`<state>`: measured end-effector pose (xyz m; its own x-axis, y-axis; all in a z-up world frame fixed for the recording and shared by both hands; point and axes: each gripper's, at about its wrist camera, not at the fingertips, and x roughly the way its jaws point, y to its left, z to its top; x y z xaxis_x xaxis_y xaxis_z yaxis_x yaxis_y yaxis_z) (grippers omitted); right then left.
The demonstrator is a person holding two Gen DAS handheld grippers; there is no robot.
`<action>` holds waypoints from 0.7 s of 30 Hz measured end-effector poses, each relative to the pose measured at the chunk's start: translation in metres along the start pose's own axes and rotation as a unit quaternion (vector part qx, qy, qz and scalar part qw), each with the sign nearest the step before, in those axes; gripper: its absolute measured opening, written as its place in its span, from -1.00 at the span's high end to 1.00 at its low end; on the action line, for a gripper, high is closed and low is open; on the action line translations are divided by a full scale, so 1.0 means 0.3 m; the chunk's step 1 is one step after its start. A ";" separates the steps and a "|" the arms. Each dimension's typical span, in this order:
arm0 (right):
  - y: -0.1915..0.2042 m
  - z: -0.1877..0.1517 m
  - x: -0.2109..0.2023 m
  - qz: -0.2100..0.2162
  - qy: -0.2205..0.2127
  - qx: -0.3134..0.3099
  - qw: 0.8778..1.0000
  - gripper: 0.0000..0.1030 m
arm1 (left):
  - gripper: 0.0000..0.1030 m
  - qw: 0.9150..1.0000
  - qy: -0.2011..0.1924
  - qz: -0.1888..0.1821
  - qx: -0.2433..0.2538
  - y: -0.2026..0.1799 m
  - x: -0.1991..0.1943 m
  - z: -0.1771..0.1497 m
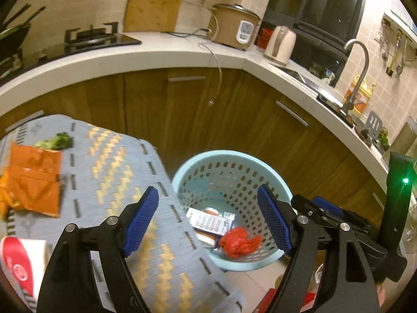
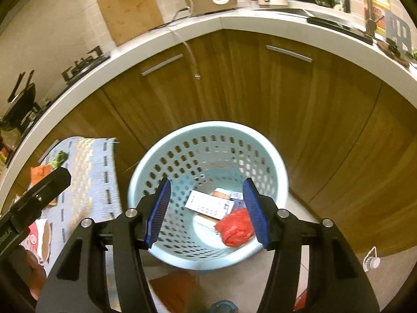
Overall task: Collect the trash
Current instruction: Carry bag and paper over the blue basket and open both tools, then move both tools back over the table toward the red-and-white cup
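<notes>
While both hand-held grippers, the left [image 1: 208, 221] and right [image 2: 207, 212], hang apart and empty over the basket [image 2: 146, 172] holding red trash [image 2: 235, 227], the orange wrapper [image 1: 35, 180] on the surface [image 1: 114, 156] looks next.

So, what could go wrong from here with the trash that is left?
1. The orange wrapper and broccoli lie on the cloth, which hangs over the table edge beside the basket; pulling at them could drag the cloth down.
2. Both grippers, left and right, are open, empty and close together above the basket; they could bump when moving away.
</notes>
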<state>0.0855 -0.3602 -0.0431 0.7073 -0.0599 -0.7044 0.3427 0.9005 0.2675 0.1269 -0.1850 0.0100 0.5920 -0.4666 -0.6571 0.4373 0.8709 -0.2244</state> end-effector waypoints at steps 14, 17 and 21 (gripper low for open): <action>0.395 -0.126 -0.010 0.090 0.004 -0.095 0.991 -0.04 | -0.58 0.986 -0.044 0.161 -0.013 0.302 -0.306 -0.180; 0.522 -0.191 0.017 0.117 0.018 -0.124 0.985 -0.04 | -0.59 0.976 -0.036 0.214 -0.032 0.398 -0.348 -0.254; 0.636 -0.260 0.035 0.128 0.025 -0.152 0.980 -0.04 | -0.59 0.971 -0.012 0.231 -0.051 0.483 -0.362 -0.317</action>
<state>0.1101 -0.1555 -0.0509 0.7128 0.1980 -0.6729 -0.0474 0.9707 0.2356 0.0617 0.0067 -0.0195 0.7247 -0.0236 -0.6886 0.0518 0.9985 0.0202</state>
